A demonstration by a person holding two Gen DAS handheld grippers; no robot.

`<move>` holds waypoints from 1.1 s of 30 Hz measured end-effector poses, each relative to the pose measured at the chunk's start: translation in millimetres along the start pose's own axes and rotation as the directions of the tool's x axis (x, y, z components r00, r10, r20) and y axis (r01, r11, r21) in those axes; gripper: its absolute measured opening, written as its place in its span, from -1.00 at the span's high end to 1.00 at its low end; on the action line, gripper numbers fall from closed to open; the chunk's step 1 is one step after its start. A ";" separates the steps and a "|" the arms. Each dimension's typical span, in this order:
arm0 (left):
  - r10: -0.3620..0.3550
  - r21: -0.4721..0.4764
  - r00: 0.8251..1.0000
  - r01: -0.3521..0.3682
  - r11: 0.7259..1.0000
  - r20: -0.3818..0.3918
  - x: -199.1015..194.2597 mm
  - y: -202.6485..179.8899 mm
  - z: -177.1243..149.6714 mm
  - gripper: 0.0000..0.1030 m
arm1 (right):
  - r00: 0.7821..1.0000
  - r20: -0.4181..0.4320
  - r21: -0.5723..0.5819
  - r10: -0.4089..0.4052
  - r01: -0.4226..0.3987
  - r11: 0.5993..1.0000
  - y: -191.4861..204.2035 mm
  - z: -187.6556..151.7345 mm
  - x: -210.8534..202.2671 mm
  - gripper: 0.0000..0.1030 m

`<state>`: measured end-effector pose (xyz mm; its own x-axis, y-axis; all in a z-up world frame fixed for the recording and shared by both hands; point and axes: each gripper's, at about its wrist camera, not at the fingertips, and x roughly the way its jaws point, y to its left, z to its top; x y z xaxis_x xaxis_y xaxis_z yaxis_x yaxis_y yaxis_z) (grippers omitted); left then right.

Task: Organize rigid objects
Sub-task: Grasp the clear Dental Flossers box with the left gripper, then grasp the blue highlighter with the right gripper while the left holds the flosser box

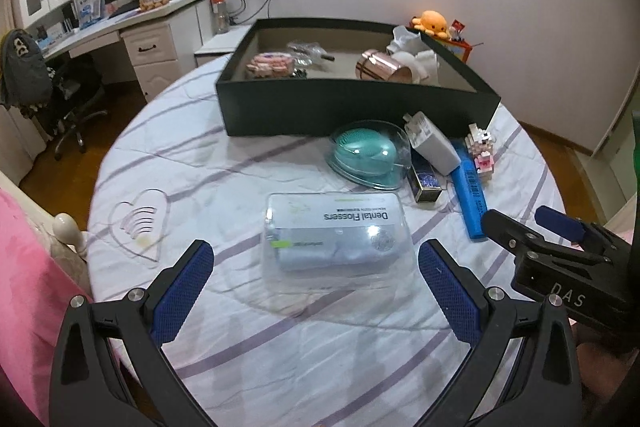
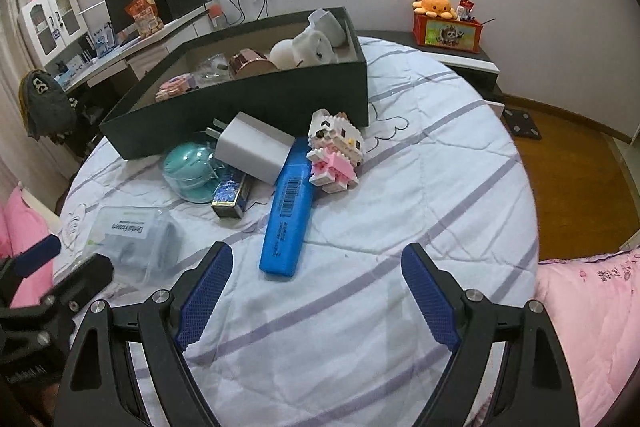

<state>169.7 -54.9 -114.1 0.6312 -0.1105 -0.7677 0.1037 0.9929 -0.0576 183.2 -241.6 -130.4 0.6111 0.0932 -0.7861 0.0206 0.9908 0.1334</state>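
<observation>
Left gripper (image 1: 316, 263) jaws wide, empty, just short of dental flossers box (image 1: 336, 231); slick clear shell may slip. Right gripper (image 2: 316, 281) jaws wide, empty, nearer than box; blue highlighter (image 2: 287, 211) could roll.

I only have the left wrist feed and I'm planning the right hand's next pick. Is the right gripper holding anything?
Observer: No. In the right wrist view the right gripper is open, with only the striped sheet showing in its gap.
Operator: What lies closest ahead of it?
Observer: The blue box, lying flat with a barcode facing up. Its near end is just ahead of the gripper, left of centre.
Operator: Is its far end free?
Observer: No. The white charger rests over that end, and the block figure sits right against its right side.
</observation>
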 end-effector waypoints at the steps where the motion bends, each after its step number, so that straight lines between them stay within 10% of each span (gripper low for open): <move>1: 0.004 0.001 1.000 -0.004 1.000 -0.004 4.3 -1.4 -0.1 -1.00 | 1.000 -0.003 -0.002 0.000 0.000 1.000 0.3 1.2 2.7 -0.70; 13: -0.050 -0.042 0.997 0.047 0.998 -0.059 46.1 -0.3 -2.6 -0.87 | 0.999 -0.012 -0.070 -0.050 0.049 0.996 13.0 12.9 35.4 -0.17; 18: -0.059 -0.042 0.997 0.057 0.997 -0.051 46.4 2.7 -4.9 -0.84 | 0.999 0.016 -0.132 -0.040 0.042 0.990 20.3 10.1 34.5 0.45; 33: -0.053 -0.094 0.999 0.052 0.994 -0.006 21.4 36.7 3.3 -0.84 | 0.994 0.031 -0.034 0.106 -0.105 0.994 4.8 3.2 -5.3 0.52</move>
<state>189.5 -21.0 -130.6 0.6203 -0.1628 -0.7673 0.0642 0.9855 -0.1571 182.6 -237.6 -123.7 0.6340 0.1944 -0.7484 -0.0703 0.9784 0.1946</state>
